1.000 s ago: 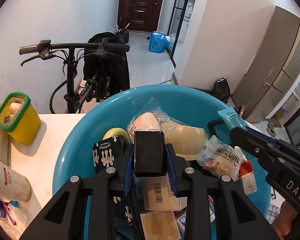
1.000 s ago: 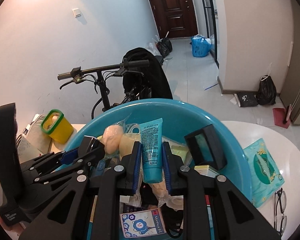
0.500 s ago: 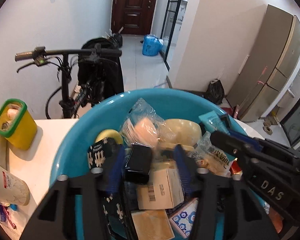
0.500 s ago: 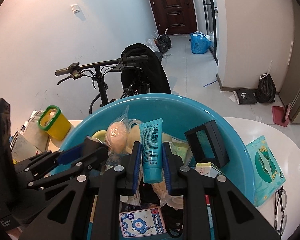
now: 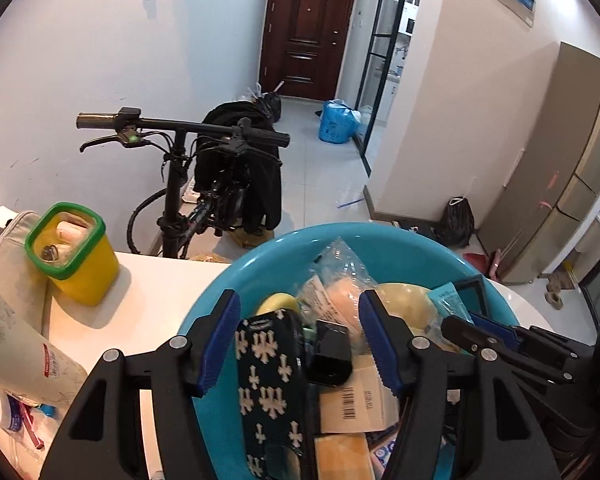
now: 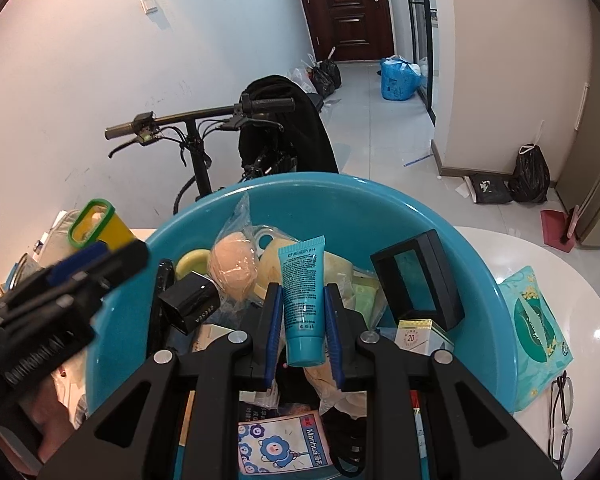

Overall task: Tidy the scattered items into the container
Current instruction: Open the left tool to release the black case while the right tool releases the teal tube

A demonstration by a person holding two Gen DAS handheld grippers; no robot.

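A blue basin [image 5: 384,240] [image 6: 340,204] on the white table holds several items. My left gripper [image 5: 298,340] is open over the basin's near left part. A small black box [image 5: 332,354] [image 6: 190,306] lies loose in the basin between its fingers, beside a black case with white crosses [image 5: 270,388]. My right gripper [image 6: 302,320] is shut on a teal tube [image 6: 303,292], held upright above the basin's contents. A black frame box [image 6: 418,280] leans on the basin's right wall.
A yellow tub with a green rim [image 5: 74,252] stands on the table left of the basin. A green wipes pack [image 6: 536,324] and glasses [image 6: 560,416] lie to its right. A bicycle [image 5: 204,184] stands behind the table.
My left gripper opened and let the small black box fall into the basin, then drew back to the left. My right gripper kept hold of the teal tube, barely moving.
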